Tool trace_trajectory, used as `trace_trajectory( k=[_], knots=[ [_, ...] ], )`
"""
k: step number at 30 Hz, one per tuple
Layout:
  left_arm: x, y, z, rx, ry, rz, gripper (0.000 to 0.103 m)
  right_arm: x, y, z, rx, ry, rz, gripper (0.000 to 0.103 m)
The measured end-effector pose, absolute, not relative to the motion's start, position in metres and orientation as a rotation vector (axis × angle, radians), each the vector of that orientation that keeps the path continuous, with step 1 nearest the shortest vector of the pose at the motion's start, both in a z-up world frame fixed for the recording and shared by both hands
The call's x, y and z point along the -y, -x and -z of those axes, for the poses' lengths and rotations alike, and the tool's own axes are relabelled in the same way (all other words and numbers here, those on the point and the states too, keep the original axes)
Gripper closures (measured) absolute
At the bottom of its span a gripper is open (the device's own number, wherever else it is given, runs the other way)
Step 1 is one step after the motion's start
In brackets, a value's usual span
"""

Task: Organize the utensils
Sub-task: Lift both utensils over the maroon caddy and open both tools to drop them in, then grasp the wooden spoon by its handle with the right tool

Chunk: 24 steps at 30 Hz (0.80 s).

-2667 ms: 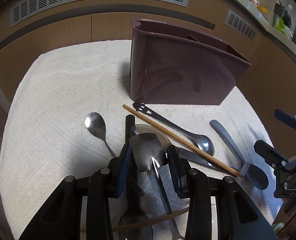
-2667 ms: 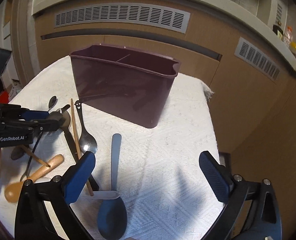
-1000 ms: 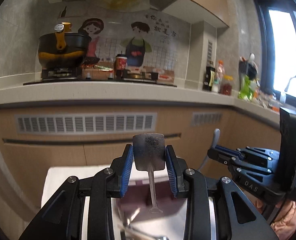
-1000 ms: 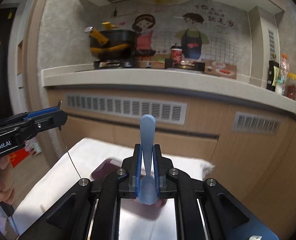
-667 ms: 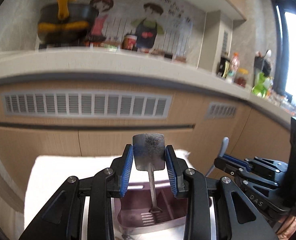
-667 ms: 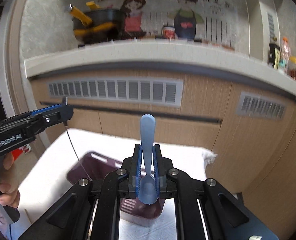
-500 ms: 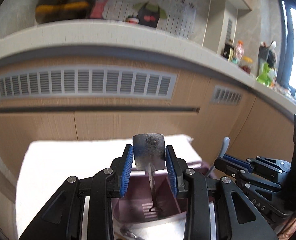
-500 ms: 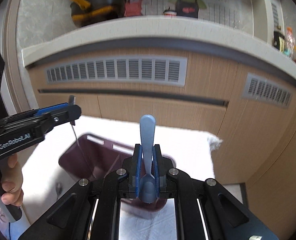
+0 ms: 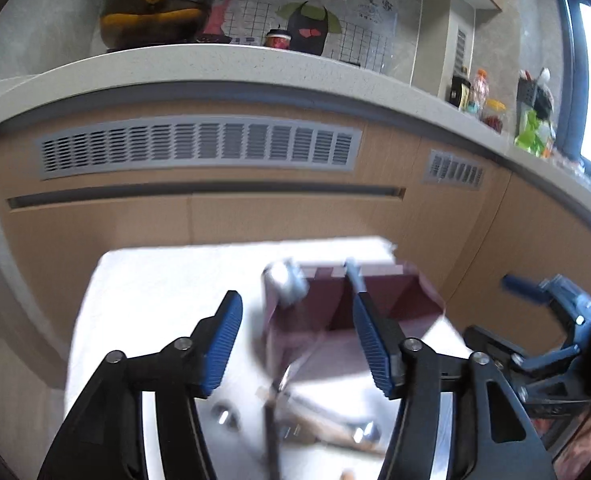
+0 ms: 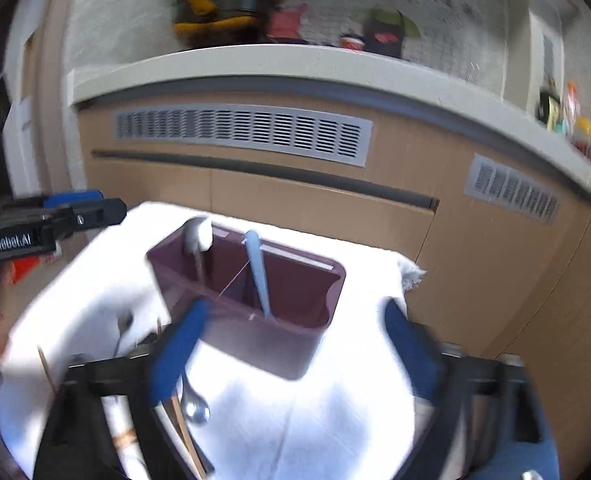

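Observation:
A maroon utensil holder (image 10: pixel 271 320) stands on the white cloth; it also shows in the left wrist view (image 9: pixel 375 304). A metal spatula (image 10: pixel 197 236) stands in its left compartment and a light blue spoon (image 10: pixel 257 268) leans in the middle one. In the left wrist view the metal spatula (image 9: pixel 285 282) and the blue spoon's handle (image 9: pixel 355 276) stick up from the holder. My left gripper (image 9: pixel 297 344) is open and empty above the holder. My right gripper (image 10: pixel 295 352) is open and empty in front of it. Both views are blurred.
Several utensils lie on the white cloth (image 10: pixel 95 280) near the holder: a metal spoon (image 10: pixel 195 408), a chopstick (image 10: pixel 187 440) and more under the left gripper (image 9: pixel 315 428). Wooden cabinets with vents (image 9: pixel 199 148) stand behind.
Both grippers have opened. The metal spatula has left the left gripper and the blue spoon has left the right gripper. Both now stand in the holder.

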<state>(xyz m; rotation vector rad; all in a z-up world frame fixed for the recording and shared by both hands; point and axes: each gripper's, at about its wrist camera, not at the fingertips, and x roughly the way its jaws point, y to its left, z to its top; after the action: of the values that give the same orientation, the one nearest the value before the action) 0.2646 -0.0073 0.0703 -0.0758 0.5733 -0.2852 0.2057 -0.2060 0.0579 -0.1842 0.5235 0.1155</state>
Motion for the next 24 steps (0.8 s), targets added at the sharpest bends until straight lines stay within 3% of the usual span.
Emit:
trace_trajectory(
  k=[4,12,18,24],
  knots=[
    [-0.014,-0.227,-0.049,-0.635,0.059,0.235,0.035,0.177,-0.176,-0.038,-0.533,0.341,-0.145,0.0],
    [-0.042,-0.164,0.012,-0.802,0.006,0.223,0.034,0.132,-0.135,0.02,-0.782,0.369,-0.451,0.001],
    [-0.021,-0.135,0.035,-0.844,-0.163,0.379,0.034,0.131,-0.118,0.038,-0.81,0.421,-0.467,0.001],
    [0.016,-0.131,0.041,-0.813,-0.393,0.445,0.034,0.166,-0.127,0.037,-0.878,0.266,-0.428,0.001]
  ],
)
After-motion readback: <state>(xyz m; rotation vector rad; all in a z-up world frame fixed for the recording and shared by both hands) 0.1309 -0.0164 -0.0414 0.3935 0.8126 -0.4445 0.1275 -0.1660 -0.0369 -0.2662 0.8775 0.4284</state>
